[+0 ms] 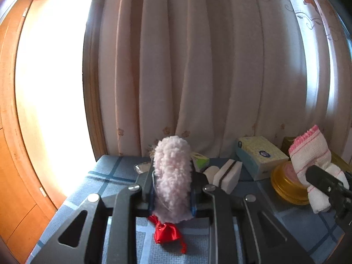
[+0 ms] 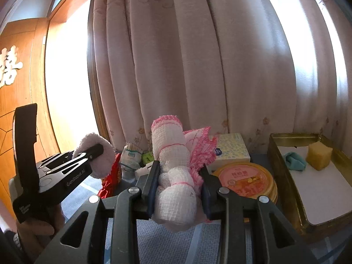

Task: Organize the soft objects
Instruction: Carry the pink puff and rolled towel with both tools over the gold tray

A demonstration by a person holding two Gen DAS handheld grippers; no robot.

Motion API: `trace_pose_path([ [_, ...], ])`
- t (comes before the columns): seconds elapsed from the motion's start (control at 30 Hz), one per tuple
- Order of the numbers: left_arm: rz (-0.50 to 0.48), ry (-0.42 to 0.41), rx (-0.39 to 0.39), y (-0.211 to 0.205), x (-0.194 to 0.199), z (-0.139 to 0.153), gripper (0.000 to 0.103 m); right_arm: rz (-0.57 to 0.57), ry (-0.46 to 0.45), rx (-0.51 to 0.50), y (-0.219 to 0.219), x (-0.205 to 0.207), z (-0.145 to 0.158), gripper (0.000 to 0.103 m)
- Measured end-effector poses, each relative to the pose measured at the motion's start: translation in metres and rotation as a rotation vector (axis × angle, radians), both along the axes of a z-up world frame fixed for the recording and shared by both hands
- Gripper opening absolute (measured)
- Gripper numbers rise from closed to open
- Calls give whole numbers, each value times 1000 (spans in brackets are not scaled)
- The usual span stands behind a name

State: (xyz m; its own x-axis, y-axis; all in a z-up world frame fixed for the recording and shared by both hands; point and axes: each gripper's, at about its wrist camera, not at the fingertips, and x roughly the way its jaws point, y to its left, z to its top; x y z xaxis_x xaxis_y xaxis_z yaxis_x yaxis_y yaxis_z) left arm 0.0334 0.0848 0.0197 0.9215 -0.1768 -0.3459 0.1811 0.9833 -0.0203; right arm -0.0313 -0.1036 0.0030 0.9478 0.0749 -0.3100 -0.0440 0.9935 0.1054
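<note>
Left gripper [image 1: 172,189]: clamped tight on a fluffy pale-pink pad [image 1: 172,176], which stands on edge between the two fingers and rises well above their tips.
Left gripper, other view: seen from the right wrist it sits off to the left, a hand [image 2: 37,224] under its handle, the pink pad bulging out on both sides of the black finger.
Red satin pouch [image 1: 166,233]: lies on the blue checked cloth [image 1: 105,176] just beneath the pad, between the bases of the left fingers.
Right gripper [image 2: 179,182]: squeezed shut on a rolled white mesh cloth with pink edging [image 2: 176,176]; the roll runs lengthwise between the fingers, and its pink frill fans out past the right finger.
Round yellow tin [image 2: 246,180]: just right of the right finger, pink label facing up.
Tissue box [image 2: 231,147]: beyond the fingertips, slightly right, in front of the curtain [image 2: 198,55].
Gold tray [image 2: 283,171]: well to the right of the right gripper, lined in white.
In the tray: a yellow sponge block [image 2: 319,157] and a crumpled teal cloth [image 2: 294,159], side by side at the far end.
White sponges [image 1: 228,175]: just past the left gripper's right fingertip, leaning together.
Small clutter: packets crowd the cloth beyond both sets of fingertips, too jumbled to name.
</note>
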Motion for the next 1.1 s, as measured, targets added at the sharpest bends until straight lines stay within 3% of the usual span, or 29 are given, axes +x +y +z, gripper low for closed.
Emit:
trace_pose_path([
  [1.1,37,54,15,-66,-19,-7,21,-165,-28,-60,-50,-20,6,35],
])
